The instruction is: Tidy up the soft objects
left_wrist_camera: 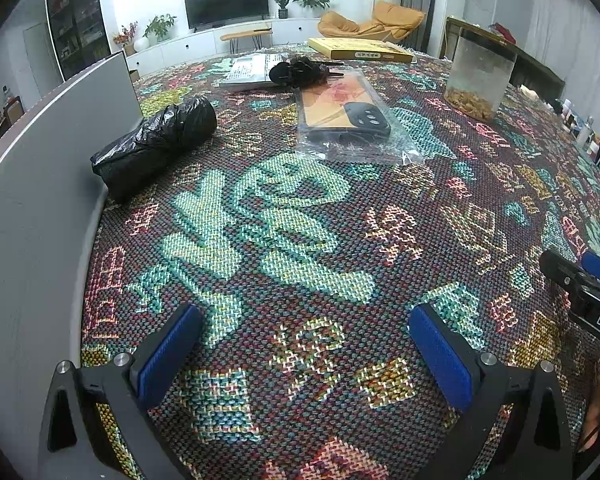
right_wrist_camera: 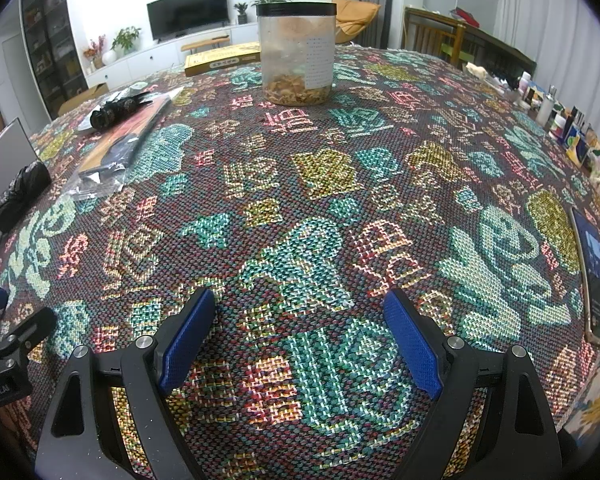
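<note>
A black roll of plastic bags [left_wrist_camera: 156, 142] lies on the patterned tablecloth [left_wrist_camera: 300, 240] at the left, beside a grey board; it also shows in the right wrist view [right_wrist_camera: 20, 194]. A clear plastic packet [left_wrist_camera: 348, 120] with an orange card and black items lies beyond, also in the right wrist view [right_wrist_camera: 116, 148]. A black fluffy thing [left_wrist_camera: 296, 72] rests behind it. My left gripper [left_wrist_camera: 306, 336] is open and empty, low over the cloth. My right gripper [right_wrist_camera: 300, 320] is open and empty, also seen at the left wrist view's right edge [left_wrist_camera: 580, 280].
A clear jar [right_wrist_camera: 298, 52] with a black lid and brown bits stands at the far middle. A yellow flat box [left_wrist_camera: 360, 48] lies at the far edge. A grey board [left_wrist_camera: 40, 200] stands upright along the left. A phone [right_wrist_camera: 594, 276] lies at the right edge; small bottles [right_wrist_camera: 548, 108] line the far right.
</note>
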### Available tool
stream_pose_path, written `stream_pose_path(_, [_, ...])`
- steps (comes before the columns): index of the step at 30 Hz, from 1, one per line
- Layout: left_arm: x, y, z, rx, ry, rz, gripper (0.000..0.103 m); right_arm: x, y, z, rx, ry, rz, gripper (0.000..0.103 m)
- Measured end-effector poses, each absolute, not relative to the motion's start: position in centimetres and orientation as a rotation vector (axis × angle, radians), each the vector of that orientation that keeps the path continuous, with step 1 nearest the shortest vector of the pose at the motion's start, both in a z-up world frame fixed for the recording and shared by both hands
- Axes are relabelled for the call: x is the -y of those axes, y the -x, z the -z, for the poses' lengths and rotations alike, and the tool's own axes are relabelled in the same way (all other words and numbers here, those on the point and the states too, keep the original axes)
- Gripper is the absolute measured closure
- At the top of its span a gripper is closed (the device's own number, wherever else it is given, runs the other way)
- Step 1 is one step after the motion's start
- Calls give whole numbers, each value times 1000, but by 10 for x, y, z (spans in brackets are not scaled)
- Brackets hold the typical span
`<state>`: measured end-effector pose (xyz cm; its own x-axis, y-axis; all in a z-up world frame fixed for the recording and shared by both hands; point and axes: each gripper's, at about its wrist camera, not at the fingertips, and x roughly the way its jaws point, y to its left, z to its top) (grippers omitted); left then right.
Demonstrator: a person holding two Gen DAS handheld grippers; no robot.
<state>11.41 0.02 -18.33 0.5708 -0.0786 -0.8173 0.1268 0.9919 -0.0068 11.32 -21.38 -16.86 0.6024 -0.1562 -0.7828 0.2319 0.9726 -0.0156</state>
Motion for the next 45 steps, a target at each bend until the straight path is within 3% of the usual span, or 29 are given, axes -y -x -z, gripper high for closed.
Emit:
stream_pose_path(5, [0,-113,183,-952,-52,118,0,209,-142,152,-944,-87,144,14])
stream_pose_path(10, [0,-114,184,-953,-52,118,0,164,-223,114,-951,-107,-57,14])
stream_pose_path(18, [0,-114,183,-952,-51,118,0,100,-339,153,-1164,-156,-108,15])
stream_pose_path(20, [0,-114,183,-952,-51,118,0,87,-344,162,-1163,-83,-72,9])
stream_pose_path(22, [1,-114,183,-952,-50,116,0,71,-344,169,-1168,40,-48,4])
stream_pose_path(27, [0,-114,183,-951,-48,117,0,85,-333,169,-1156,68,-87,8])
stream_pose_path(30, [-1,-114,183,-951,-48,116,0,101,-305,163,-1154,87,-107,26])
stream_pose_path(40, [-1,-114,183,-951,-48,116,0,223,-152,156,-1137,31,-24,26])
stream_pose_path(45, [-1,-114,183,-951,-50,115,0,300,-132,151,-1056,-102,164,26])
